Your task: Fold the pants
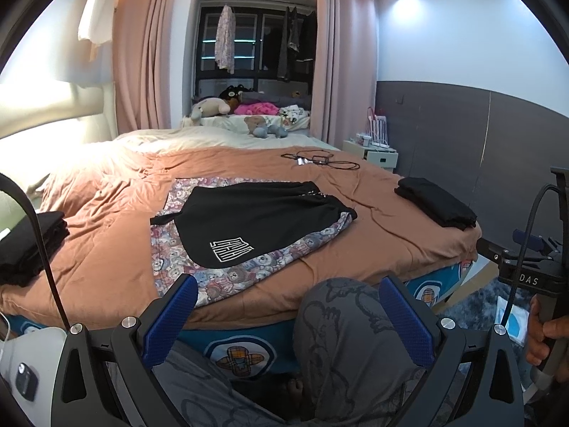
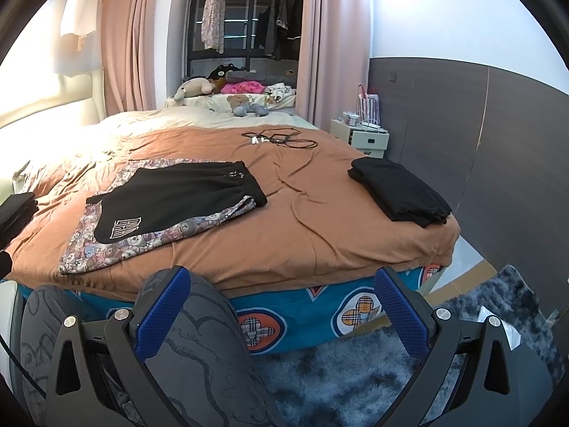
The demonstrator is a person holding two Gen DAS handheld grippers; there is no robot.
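Observation:
Black pants (image 1: 263, 220) (image 2: 177, 195) with a white logo lie flat on a bear-print cloth (image 1: 249, 270) (image 2: 106, 249), spread on the orange-brown bedspread (image 1: 338, 192) (image 2: 320, 213). My left gripper (image 1: 286, 288) hangs open and empty off the bed's near edge, well short of the pants. My right gripper (image 2: 281, 277) is also open with nothing in it, to the right of the pants and short of the bed edge. In the left wrist view a hand (image 1: 544, 334) holds the right gripper's body at the far right.
Folded black stacks sit at the bed's right corner (image 1: 437, 203) (image 2: 398, 192) and left edge (image 1: 28, 245) (image 2: 16, 213). Cables (image 1: 320, 160) (image 2: 277, 138) lie farther back. The person's grey-clad knees (image 1: 341, 338) (image 2: 199, 338) are under the grippers. A grey rug (image 2: 355, 373) covers the floor.

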